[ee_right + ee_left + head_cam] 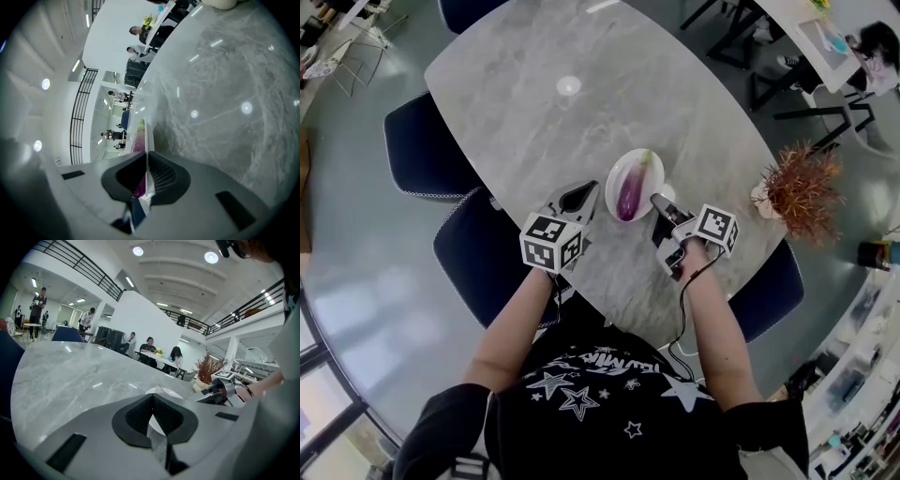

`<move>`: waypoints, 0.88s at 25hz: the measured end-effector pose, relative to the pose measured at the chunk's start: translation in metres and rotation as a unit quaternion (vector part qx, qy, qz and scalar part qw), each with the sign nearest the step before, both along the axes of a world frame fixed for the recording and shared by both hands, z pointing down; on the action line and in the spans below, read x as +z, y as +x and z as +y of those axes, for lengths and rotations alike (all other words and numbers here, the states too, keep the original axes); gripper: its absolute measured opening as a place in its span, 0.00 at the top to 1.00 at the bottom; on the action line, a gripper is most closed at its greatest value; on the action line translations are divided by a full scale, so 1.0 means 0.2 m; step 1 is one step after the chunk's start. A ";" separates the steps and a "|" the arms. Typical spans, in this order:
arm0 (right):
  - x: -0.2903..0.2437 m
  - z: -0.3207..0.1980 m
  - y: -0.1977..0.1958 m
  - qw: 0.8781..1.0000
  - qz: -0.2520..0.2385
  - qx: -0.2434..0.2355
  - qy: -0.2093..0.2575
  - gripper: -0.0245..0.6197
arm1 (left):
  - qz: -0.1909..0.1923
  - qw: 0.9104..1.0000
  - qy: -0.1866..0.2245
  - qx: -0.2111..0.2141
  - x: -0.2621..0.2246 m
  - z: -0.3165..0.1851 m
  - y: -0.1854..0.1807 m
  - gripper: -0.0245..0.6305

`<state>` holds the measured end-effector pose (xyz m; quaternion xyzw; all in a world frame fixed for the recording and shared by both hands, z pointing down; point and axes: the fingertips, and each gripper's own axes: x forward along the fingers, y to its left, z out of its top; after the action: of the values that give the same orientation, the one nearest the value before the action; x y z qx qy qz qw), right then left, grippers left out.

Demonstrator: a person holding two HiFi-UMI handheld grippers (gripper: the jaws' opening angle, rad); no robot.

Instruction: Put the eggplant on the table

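A purple eggplant point(631, 192) with a green stem lies on a white plate point(614, 172) near the front edge of the grey marble table point(525, 122). My right gripper point(658, 200) is turned on its side at the plate's right edge. In the right gripper view its jaws point(146, 154) are shut on the plate's rim point(146, 136), with the eggplant point(138, 140) showing just past them. My left gripper point(592, 190) is at the plate's left side, jaws shut and holding nothing. The plate point(164, 391) shows just beyond its tips point(151, 397).
A small white round object point(568, 85) sits further back on the table. A dried reddish plant in a pot point(795, 187) stands at the table's right edge. Dark blue chairs point(422, 150) point(478, 248) point(773, 291) ring the table. People sit at far tables.
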<state>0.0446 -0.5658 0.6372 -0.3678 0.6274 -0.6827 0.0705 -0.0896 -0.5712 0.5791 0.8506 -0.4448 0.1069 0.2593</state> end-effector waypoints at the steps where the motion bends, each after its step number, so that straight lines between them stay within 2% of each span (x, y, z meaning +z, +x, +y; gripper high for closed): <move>1: 0.01 0.00 0.00 1.000 0.002 0.000 -0.001 0.93 | 0.001 1.000 -0.002 0.000 0.01 0.00 0.00 0.95; 18: 0.11 -0.01 0.01 0.999 0.034 0.010 -0.009 0.93 | 0.011 1.000 -0.008 0.001 0.05 -0.02 -0.01 0.95; 22: 0.13 -0.01 0.02 0.999 0.049 0.000 -0.011 0.93 | 0.011 1.000 -0.008 0.002 0.04 -0.01 -0.01 0.95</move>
<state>0.0482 -0.5673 0.6626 -0.4018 0.6228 -0.6704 0.0357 -0.0925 -0.5740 0.5878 0.8504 -0.4395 0.1016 0.2710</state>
